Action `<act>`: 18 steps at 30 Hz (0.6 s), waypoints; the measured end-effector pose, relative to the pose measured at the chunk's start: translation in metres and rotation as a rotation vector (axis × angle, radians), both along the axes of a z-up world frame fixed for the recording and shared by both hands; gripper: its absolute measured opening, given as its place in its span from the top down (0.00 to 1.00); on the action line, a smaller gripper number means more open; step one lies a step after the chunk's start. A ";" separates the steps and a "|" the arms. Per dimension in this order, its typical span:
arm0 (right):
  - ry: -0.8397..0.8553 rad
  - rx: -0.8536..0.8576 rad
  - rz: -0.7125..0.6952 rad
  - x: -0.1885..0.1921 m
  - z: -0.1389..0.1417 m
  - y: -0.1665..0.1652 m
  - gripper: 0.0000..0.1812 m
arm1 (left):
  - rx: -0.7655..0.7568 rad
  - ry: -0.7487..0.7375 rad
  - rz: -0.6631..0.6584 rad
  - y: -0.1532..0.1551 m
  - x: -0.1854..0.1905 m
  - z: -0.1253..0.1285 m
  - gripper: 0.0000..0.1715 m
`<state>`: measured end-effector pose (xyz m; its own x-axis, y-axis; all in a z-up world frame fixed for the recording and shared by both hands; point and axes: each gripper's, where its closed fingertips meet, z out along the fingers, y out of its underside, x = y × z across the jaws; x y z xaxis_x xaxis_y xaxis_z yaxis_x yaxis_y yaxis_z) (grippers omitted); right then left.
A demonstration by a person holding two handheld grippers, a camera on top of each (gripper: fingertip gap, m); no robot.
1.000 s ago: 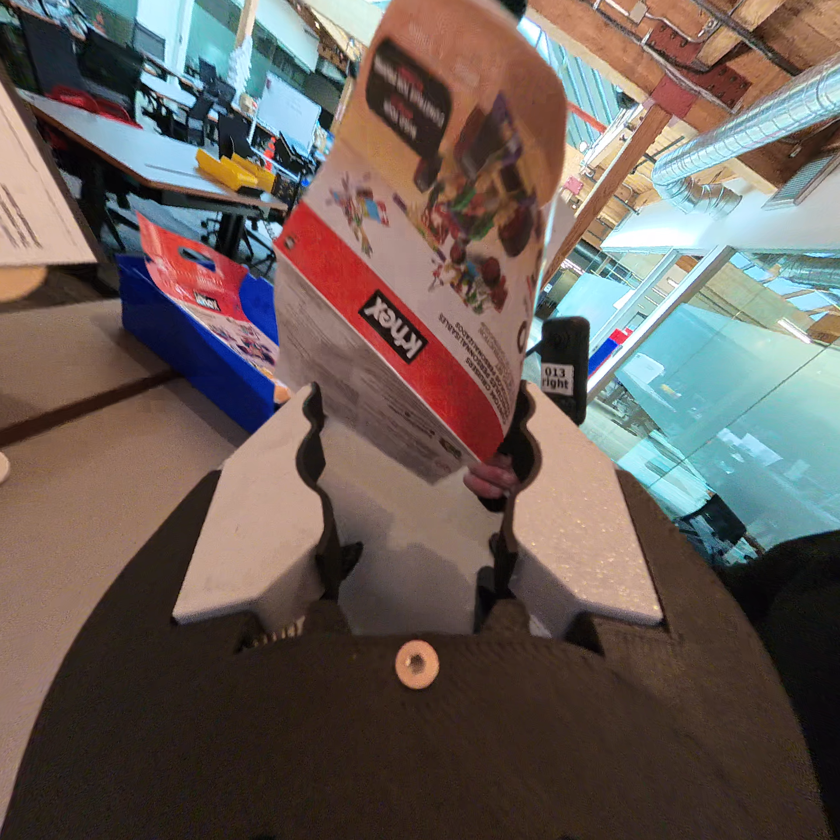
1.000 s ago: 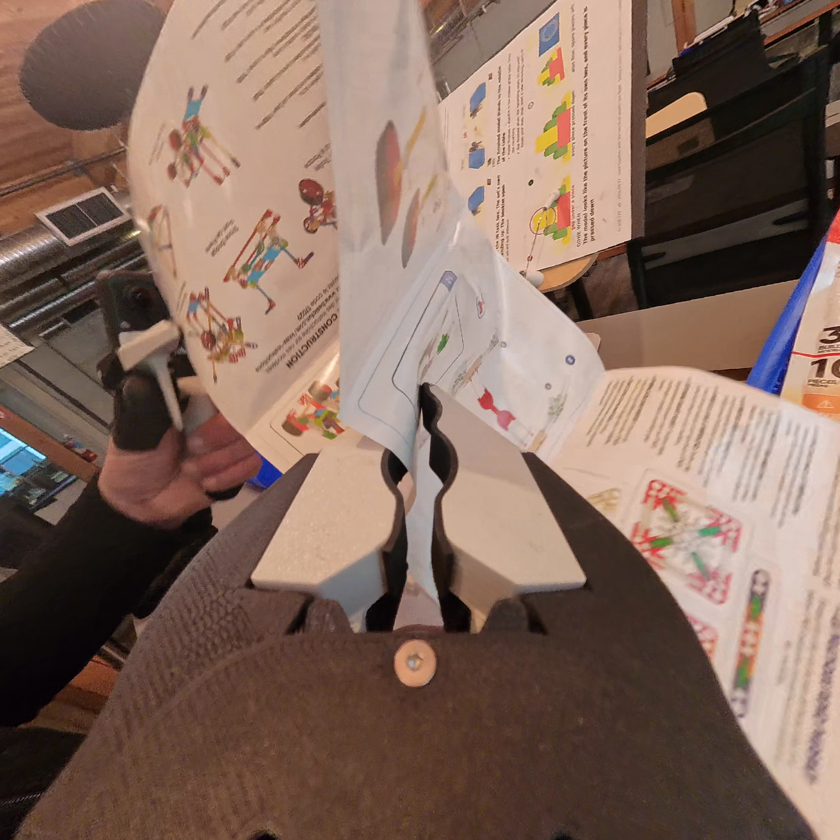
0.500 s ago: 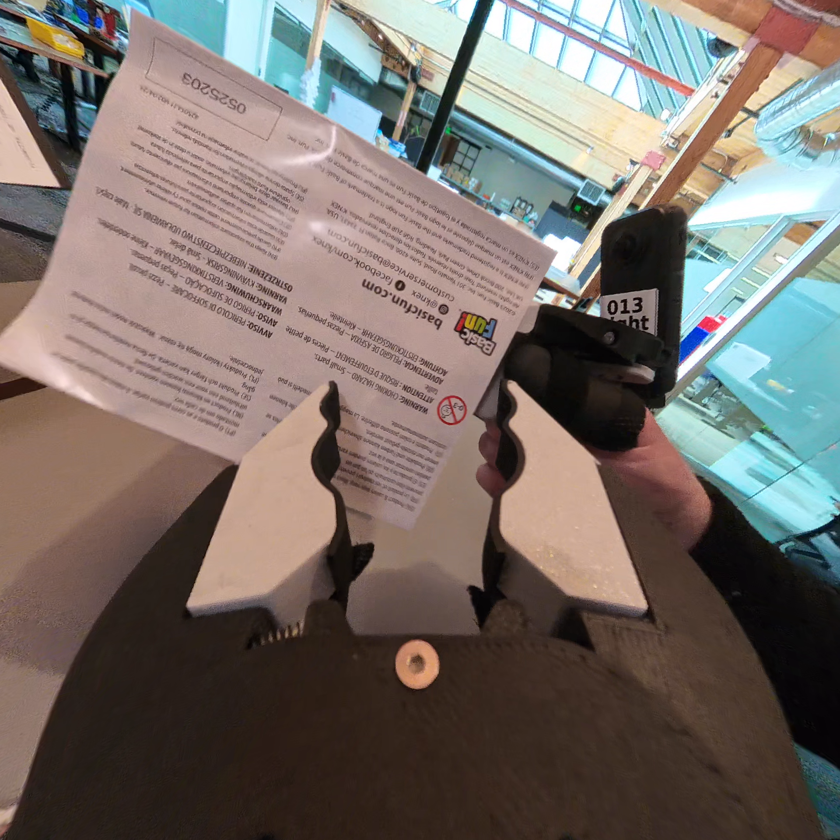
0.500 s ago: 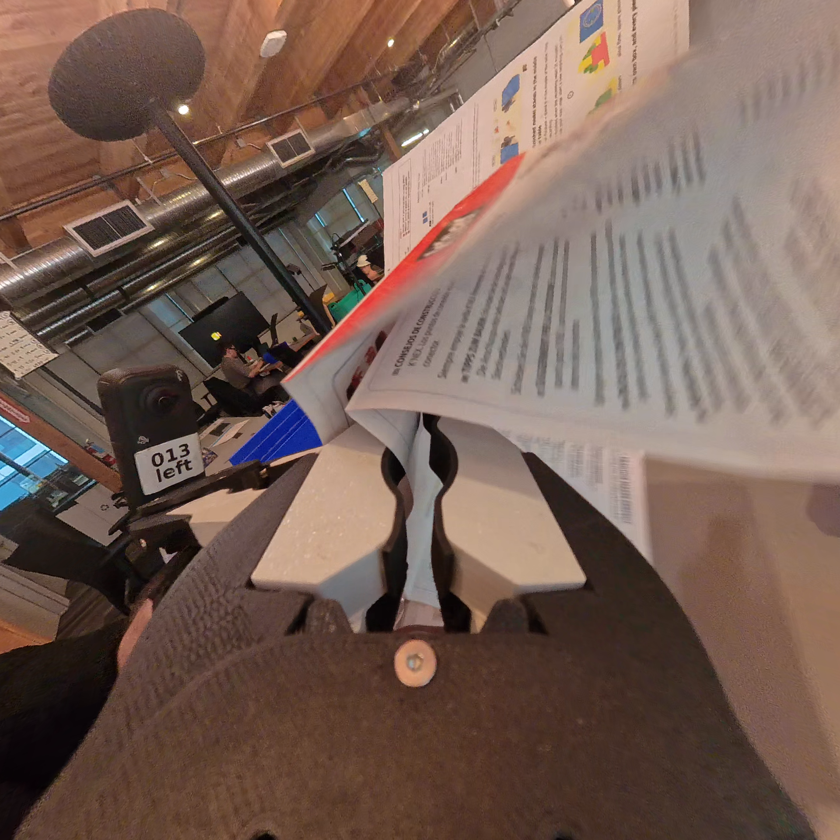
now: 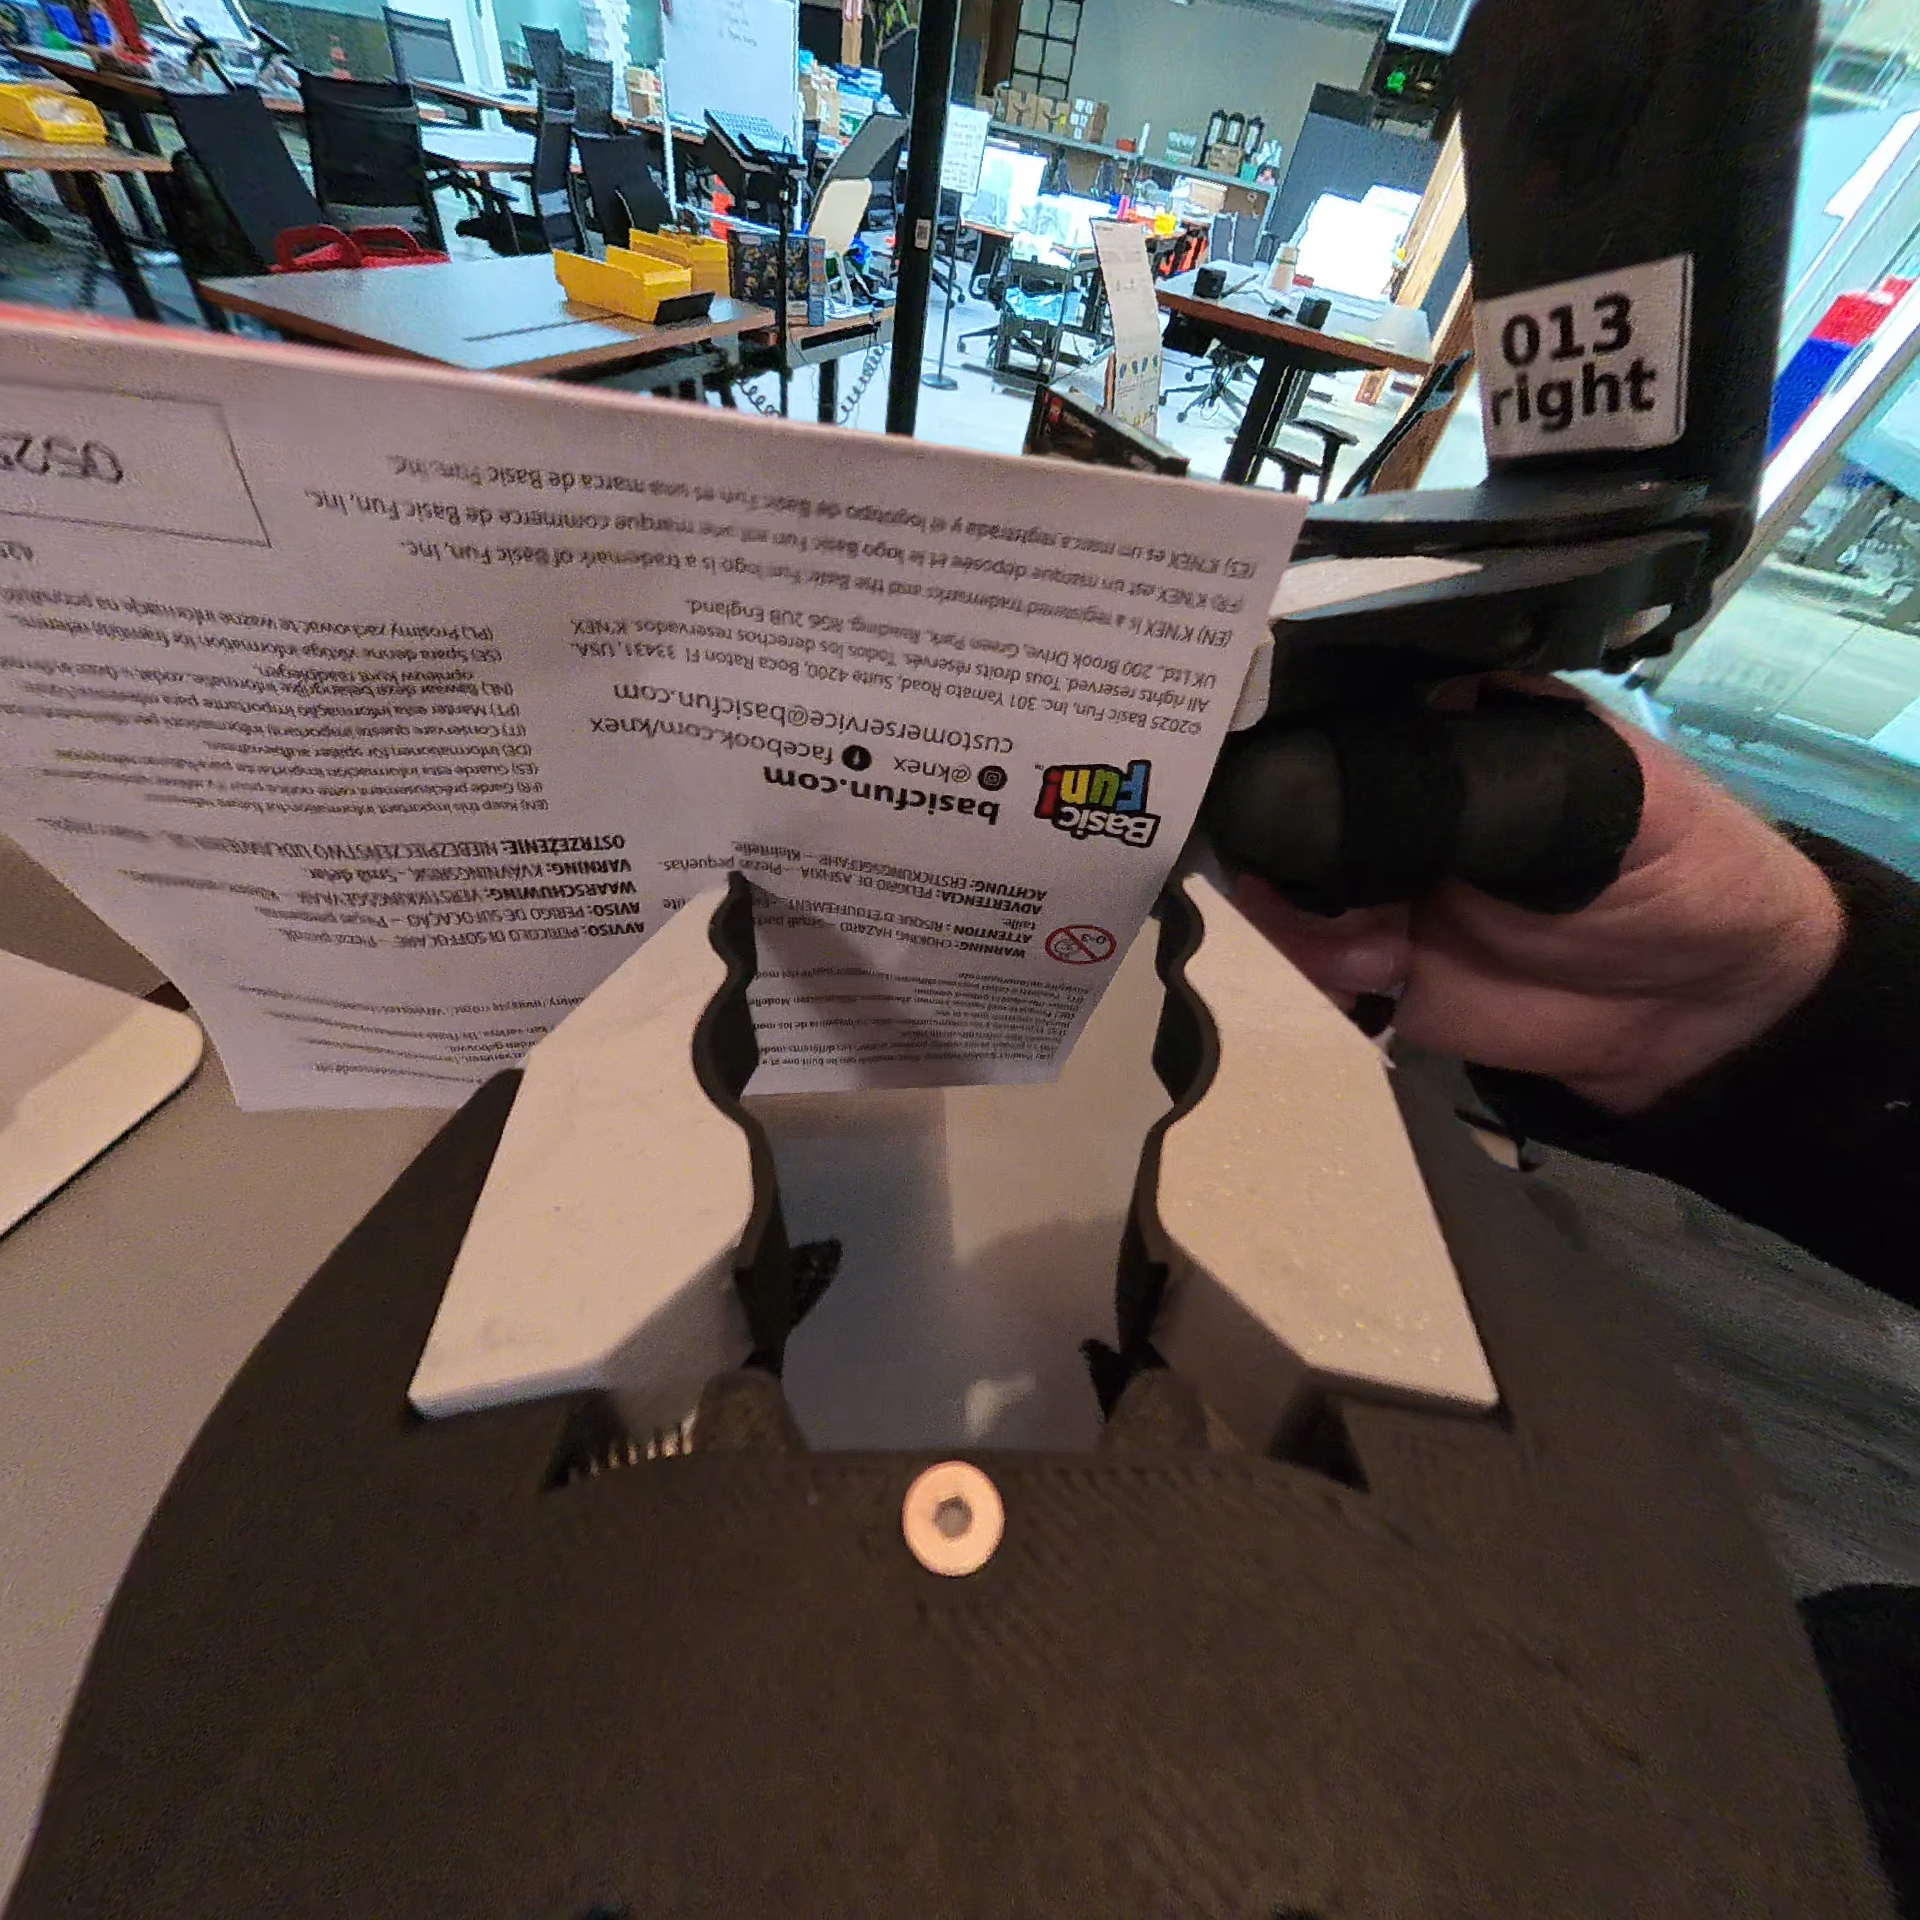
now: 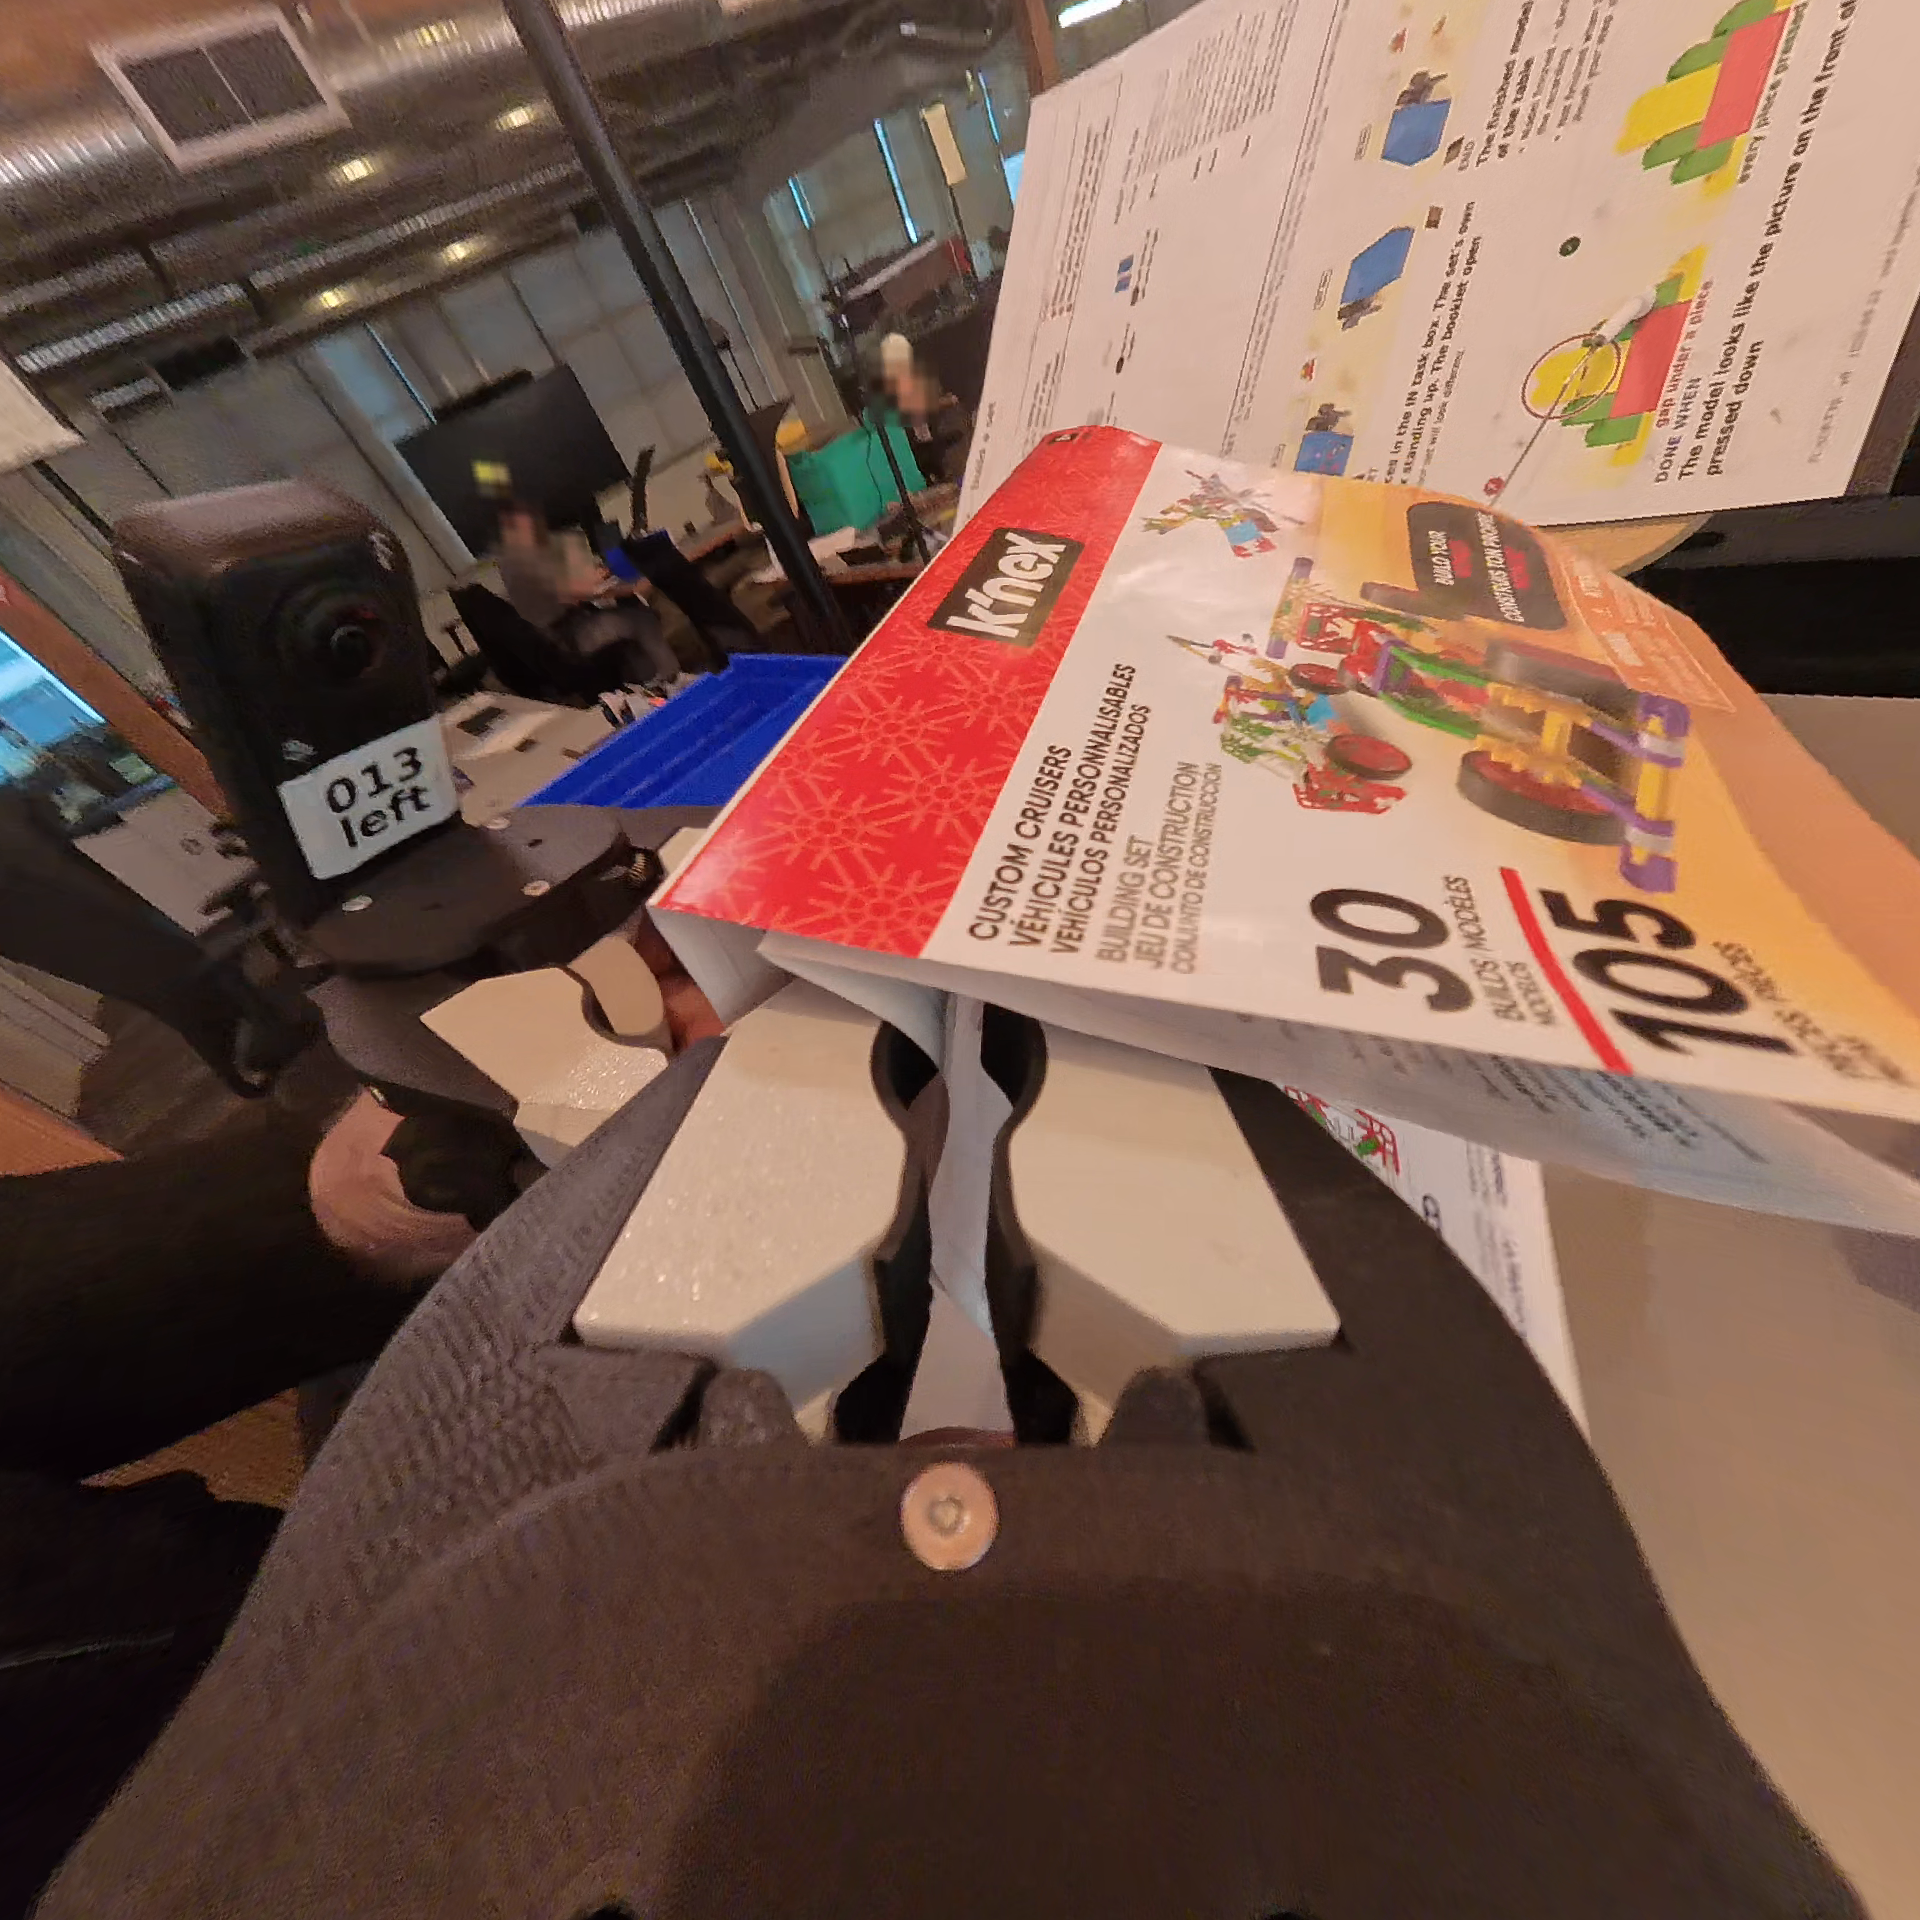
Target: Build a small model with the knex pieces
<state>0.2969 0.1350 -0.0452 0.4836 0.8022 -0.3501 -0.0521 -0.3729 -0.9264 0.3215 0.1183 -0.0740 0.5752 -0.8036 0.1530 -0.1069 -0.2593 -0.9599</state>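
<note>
The right tool (image 6: 961, 1049) is seen closed on a folded paper booklet (image 6: 1247, 790), its two pale fingers (image 6: 769, 1174) pressed together with the white pages pinched in the narrow slot between them. The booklet's cover, with a red band and a coloured picture of a toy vehicle, is spread above and to the right of the fingers, while further printed pages hang below it on the right, over the pale bench (image 6: 1745, 1455).

In the left wrist view, the left tool (image 5: 951, 914) is held wide open with nothing gripped. The back page of the booklet (image 5: 644, 727), white with lines of small print and a small coloured logo, is seen standing just beyond the fingertips (image 5: 727, 914), its lower right corner lying in the line of the gap between them; whether the paper is touched by either fingertip cannot be told. The right tool (image 5: 1262, 675) is seen at the booklet's right edge, held by a hand (image 5: 1621, 935) in a dark sleeve.

In the right wrist view, the left tool (image 6: 623, 997) is seen to the left of the booklet's folded edge, close beside it. A blue bin (image 6: 696, 738) lies behind it, and a large printed sheet (image 6: 1455, 239) with coloured block drawings stands upright behind the booklet.
</note>
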 end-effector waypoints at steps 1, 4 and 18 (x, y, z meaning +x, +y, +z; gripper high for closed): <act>-0.023 0.008 -0.001 -0.001 -0.001 0.000 1.00 | 0.023 0.011 0.000 -0.002 0.000 0.001 0.60; -0.040 0.007 -0.017 -0.001 -0.002 0.003 1.00 | 0.080 0.023 0.020 -0.005 0.001 0.005 0.68; -0.099 0.035 -0.168 0.026 -0.007 0.024 1.00 | 0.154 -0.007 0.081 -0.001 -0.016 0.015 1.00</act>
<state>0.3230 0.1588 -0.0519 0.6422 0.7183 -0.2676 -0.0187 -0.3343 -0.9423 0.3053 0.1169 -0.0587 0.6380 -0.7692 0.0363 -0.0845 -0.1168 -0.9896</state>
